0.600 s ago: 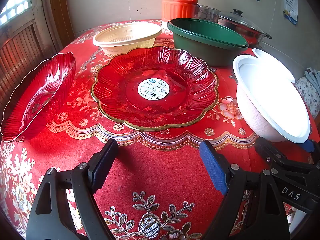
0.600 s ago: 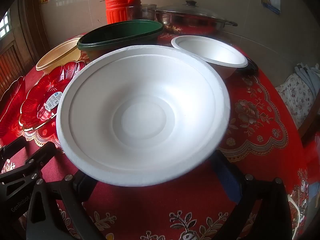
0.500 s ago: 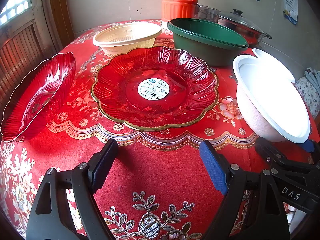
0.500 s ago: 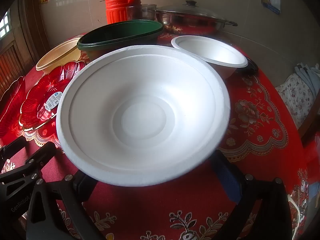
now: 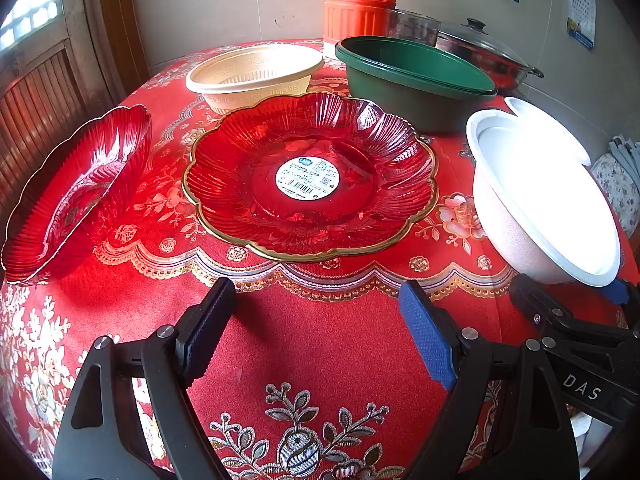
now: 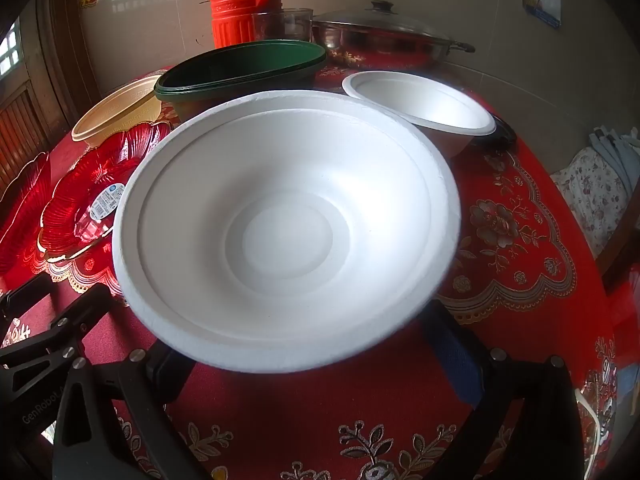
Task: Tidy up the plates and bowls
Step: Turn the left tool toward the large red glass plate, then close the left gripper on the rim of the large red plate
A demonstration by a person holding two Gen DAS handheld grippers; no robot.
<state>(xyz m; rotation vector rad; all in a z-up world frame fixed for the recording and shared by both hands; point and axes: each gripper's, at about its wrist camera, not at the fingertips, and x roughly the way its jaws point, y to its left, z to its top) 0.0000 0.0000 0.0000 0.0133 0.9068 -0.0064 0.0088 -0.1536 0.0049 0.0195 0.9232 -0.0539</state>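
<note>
While nothing is gripped by it, the left gripper (image 5: 316, 320) is held low over the red tablecloth (image 5: 320, 344), jaws wide apart. Largest item: red scalloped plate (image 5: 310, 178) w/ gold rim, laid flat at table centre, round label stuck in the middle. Green bowl (image 5: 412, 76) is set far right of it; cream bowl (image 5: 256, 76) far left, just beside the plate's far edge. A 2nd red dish (image 5: 76, 192) is seen at left, tilted, apart from the plate. At right, a white foam bowl (image 6: 286, 228) is carried tilted above the cloth by the right gripper (image 6: 320, 354); its near rim is seated betw. the jaws, which are clamped on it. A smaller white bowl (image 6: 420, 108) is placed beyond it, to the right. Background: orange jug (image 5: 360, 0), glass-lidded pan (image 6: 380, 36), both at far edge.
</note>
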